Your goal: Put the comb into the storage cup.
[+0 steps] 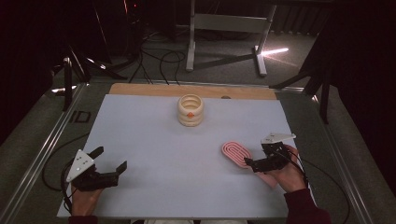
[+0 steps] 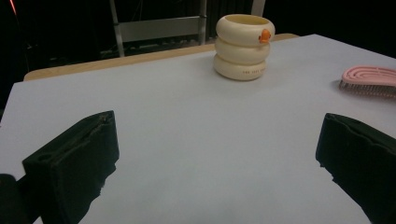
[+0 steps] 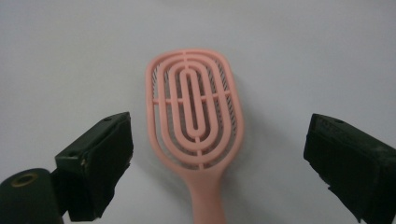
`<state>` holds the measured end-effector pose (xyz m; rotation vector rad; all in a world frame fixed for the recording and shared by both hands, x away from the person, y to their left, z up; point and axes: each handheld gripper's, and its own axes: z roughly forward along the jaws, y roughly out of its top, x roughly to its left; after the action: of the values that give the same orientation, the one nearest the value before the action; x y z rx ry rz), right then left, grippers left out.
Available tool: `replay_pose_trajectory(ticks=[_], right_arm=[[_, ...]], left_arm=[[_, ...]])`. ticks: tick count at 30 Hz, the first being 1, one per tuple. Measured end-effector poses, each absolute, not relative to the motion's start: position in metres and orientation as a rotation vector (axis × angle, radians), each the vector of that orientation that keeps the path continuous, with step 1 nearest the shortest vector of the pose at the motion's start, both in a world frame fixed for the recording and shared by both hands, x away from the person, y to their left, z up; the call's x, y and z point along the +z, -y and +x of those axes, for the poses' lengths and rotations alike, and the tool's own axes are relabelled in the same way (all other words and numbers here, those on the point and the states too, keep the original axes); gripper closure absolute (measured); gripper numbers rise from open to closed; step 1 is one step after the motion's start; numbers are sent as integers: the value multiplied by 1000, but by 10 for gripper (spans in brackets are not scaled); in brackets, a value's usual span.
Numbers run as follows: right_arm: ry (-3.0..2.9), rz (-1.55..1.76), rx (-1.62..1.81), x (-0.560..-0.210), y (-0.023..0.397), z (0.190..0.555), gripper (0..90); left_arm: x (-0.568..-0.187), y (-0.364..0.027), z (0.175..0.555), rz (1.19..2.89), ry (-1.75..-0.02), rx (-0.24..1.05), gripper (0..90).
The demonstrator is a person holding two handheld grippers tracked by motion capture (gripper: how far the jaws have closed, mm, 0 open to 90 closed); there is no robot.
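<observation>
A pink vented hairbrush [image 1: 236, 154] lies bristles down on the white mat [image 1: 163, 140], right of centre. My right gripper [image 1: 258, 156] hovers at its handle end, open. In the right gripper view the brush [image 3: 196, 116] lies between the wide-apart jaws of the right gripper [image 3: 222, 140], its handle running toward the camera. My left gripper [image 1: 111, 159] rests near the front left of the mat, open and holding nothing. The left gripper view has the left gripper [image 2: 219, 158] facing bare mat, with the brush [image 2: 369, 79] far off to the right.
A cream cup made of three stacked rings with an orange mark [image 1: 190, 111] stands upright at the back middle of the mat, also seen as the cup [image 2: 243, 46]. A wooden strip [image 1: 140, 88] runs along the far edge. Cables and stand legs lie on the floor beyond.
</observation>
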<state>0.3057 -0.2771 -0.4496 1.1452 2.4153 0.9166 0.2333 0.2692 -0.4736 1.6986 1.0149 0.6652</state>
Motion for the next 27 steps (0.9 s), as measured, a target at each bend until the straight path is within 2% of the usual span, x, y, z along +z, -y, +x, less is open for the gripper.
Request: replay_pose_trajectory(ticks=[27], right_arm=[[-2612,1074,664,-466,262,321,92]], left_arm=[[-475,-269,234,1697,-1019,658,0]])
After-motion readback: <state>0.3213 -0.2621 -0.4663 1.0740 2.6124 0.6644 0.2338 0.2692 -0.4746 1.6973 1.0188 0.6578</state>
